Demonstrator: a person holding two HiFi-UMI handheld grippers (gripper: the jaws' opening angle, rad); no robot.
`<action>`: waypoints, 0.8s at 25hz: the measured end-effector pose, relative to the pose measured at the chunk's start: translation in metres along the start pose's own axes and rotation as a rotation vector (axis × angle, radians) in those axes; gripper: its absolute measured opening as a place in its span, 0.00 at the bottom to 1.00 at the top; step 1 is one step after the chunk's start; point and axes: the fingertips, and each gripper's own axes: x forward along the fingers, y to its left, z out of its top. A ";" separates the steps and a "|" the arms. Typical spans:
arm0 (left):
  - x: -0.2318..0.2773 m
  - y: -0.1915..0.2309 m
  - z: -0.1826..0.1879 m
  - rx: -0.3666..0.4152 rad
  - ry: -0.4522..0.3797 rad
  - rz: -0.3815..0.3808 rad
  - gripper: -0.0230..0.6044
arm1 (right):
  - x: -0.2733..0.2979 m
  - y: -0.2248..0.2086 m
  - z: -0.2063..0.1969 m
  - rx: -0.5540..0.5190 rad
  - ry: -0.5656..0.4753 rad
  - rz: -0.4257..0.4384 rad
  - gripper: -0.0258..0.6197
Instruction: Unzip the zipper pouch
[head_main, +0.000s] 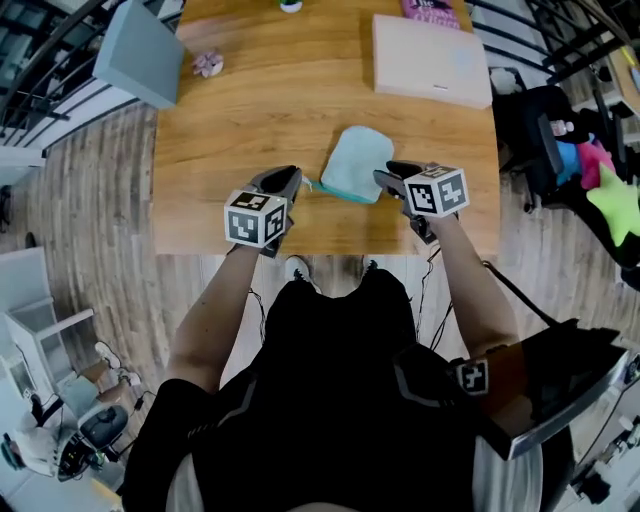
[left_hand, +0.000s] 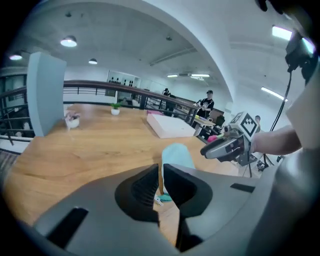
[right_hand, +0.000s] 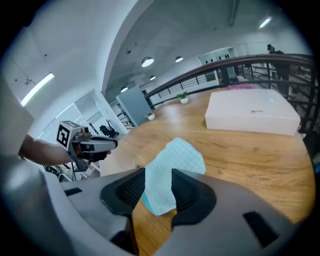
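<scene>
The light teal zipper pouch (head_main: 358, 163) lies flat on the wooden table (head_main: 260, 110), close to its near edge. My left gripper (head_main: 292, 180) sits just left of the pouch's near left corner. Its jaws are shut, and in the left gripper view (left_hand: 161, 167) the small white zipper pull (left_hand: 158, 199) shows in the slit between them, next to the teal teeth. My right gripper (head_main: 388, 178) is at the pouch's right near edge. In the right gripper view (right_hand: 158, 172) its jaws stand apart with the pouch's cloth (right_hand: 172, 165) between them, not squeezed.
A white flat box (head_main: 430, 58) lies at the table's far right, with a pink book (head_main: 432, 8) behind it. A grey panel (head_main: 140, 50) stands at the far left, beside a small pink ornament (head_main: 208, 65). Bright toys (head_main: 610, 195) sit off the table's right side.
</scene>
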 end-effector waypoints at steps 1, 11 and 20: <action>-0.012 -0.002 0.013 0.016 -0.033 -0.020 0.09 | -0.009 0.008 0.009 -0.013 -0.029 -0.006 0.31; -0.142 -0.018 0.109 0.276 -0.325 -0.038 0.09 | -0.096 0.114 0.099 -0.122 -0.351 -0.079 0.27; -0.230 -0.022 0.154 0.196 -0.471 -0.064 0.08 | -0.155 0.198 0.139 -0.194 -0.560 -0.144 0.06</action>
